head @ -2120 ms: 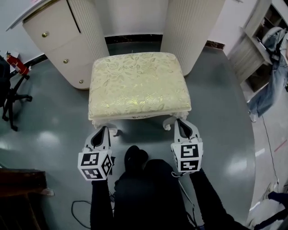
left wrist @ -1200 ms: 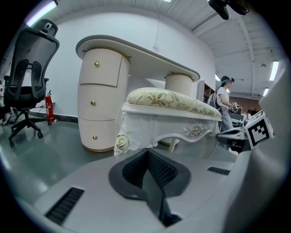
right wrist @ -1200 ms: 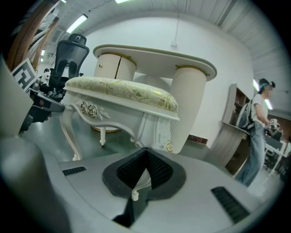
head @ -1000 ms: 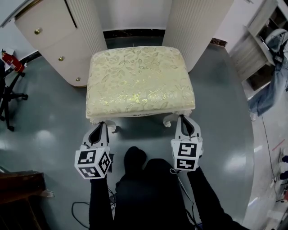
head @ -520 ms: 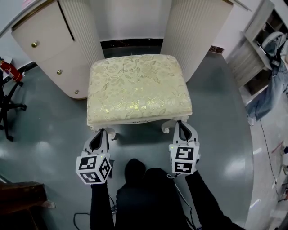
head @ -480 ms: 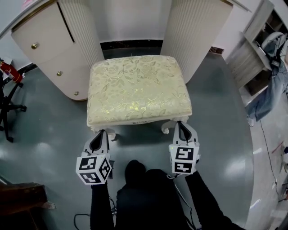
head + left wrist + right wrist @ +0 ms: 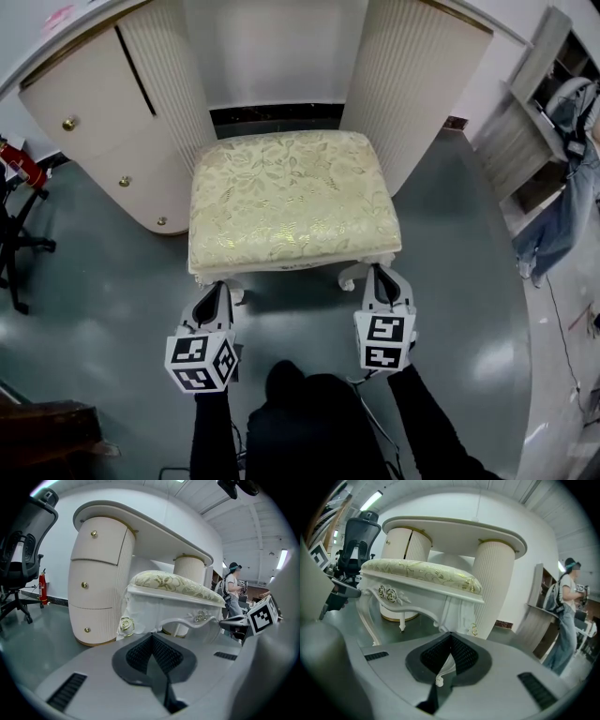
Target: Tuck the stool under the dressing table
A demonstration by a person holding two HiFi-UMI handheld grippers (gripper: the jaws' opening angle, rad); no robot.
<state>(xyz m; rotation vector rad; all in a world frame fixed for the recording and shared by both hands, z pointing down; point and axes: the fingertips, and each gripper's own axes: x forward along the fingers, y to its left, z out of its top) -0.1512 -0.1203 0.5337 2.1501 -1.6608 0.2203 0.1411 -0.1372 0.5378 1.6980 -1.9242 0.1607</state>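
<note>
The stool [image 7: 292, 197], with a cream and gold floral cushion and white carved legs, stands in the knee gap of the white dressing table [image 7: 103, 131], between its two ribbed pedestals. My left gripper [image 7: 217, 286] is at the stool's near left leg and looks shut on it. My right gripper [image 7: 379, 271] is shut on the near right leg. In the left gripper view the stool [image 7: 173, 585] rises just past the left gripper [image 7: 151, 637]. In the right gripper view a white leg foot [image 7: 438, 681] shows between the pads of the right gripper [image 7: 450, 634].
A black office chair [image 7: 14, 225] and a red fire extinguisher [image 7: 23, 164] stand at the left. A shelf unit [image 7: 525, 122] with hanging clothing [image 7: 562, 187] is at the right. A dark wooden piece [image 7: 47, 436] lies bottom left. A person [image 7: 565, 616] stands far right.
The stool has slid farther in between the two pedestals, and both grippers have gone forward with it, still at its near legs.
</note>
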